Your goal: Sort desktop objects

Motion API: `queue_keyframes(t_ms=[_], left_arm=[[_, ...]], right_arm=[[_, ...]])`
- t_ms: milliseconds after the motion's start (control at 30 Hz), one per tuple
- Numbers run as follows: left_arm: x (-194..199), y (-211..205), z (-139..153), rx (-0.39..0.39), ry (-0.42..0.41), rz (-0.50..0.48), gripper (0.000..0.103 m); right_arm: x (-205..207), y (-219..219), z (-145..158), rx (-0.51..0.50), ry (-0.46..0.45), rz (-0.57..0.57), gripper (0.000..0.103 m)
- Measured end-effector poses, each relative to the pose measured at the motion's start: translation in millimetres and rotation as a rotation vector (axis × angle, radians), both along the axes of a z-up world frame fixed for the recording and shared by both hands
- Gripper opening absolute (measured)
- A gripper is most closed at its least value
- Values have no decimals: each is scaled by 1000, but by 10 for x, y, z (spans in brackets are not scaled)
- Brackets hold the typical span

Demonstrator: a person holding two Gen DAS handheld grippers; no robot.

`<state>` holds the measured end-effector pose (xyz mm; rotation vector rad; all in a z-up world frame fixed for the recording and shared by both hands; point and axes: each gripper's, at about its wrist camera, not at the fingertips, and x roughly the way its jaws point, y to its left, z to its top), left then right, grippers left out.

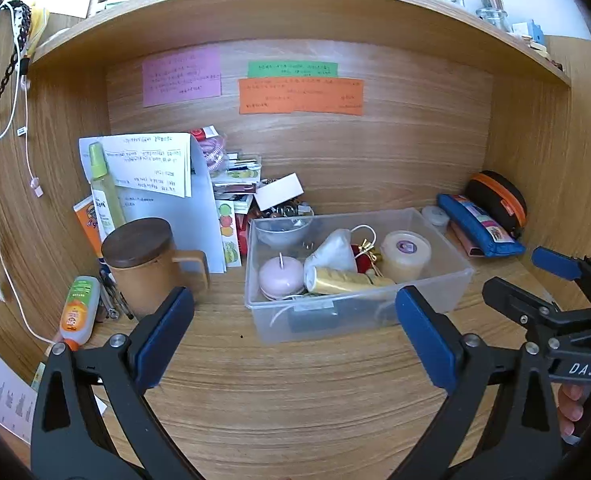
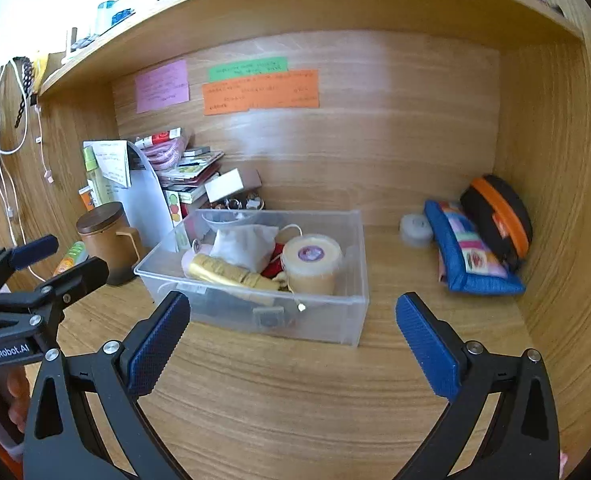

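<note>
A clear plastic bin [image 1: 447,280] [image 2: 351,320] stands mid-desk. It holds a pink candle [image 1: 279,276], a gold tube [image 1: 343,280] [image 2: 227,272], a white pouch [image 1: 331,252] [image 2: 243,244], a lidded cream tub [image 1: 405,256] [image 2: 311,264] and a small bowl [image 1: 283,232]. My left gripper [image 1: 295,332] is open and empty, in front of the bin. My right gripper [image 2: 291,340] is open and empty, in front of the bin's right part. Each gripper shows in the other's view: the right one [image 1: 535,280], the left one [image 2: 59,260].
A brown lidded mug [image 1: 147,268] [image 2: 107,240], an orange-capped tube [image 1: 77,312], a spray bottle [image 1: 101,188] and stacked papers [image 1: 163,184] stand at the left. A blue pouch [image 1: 475,224] [image 2: 467,256], a black-orange case [image 1: 499,196] [image 2: 499,220] and a small jar [image 2: 415,228] sit back right.
</note>
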<state>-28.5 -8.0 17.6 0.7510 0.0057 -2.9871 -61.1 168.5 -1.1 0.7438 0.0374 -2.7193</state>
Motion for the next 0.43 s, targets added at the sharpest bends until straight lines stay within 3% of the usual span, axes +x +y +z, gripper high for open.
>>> queue_keyframes(t_ms=[200,433], left_arm=[[8,57,3,-5,13,-14,102],[-54,99,-21,-2,4,-40,102]], right_arm=[[11,84,-40,-10,-6,-17,103],[69,-54,-48,75,39,-11,103]])
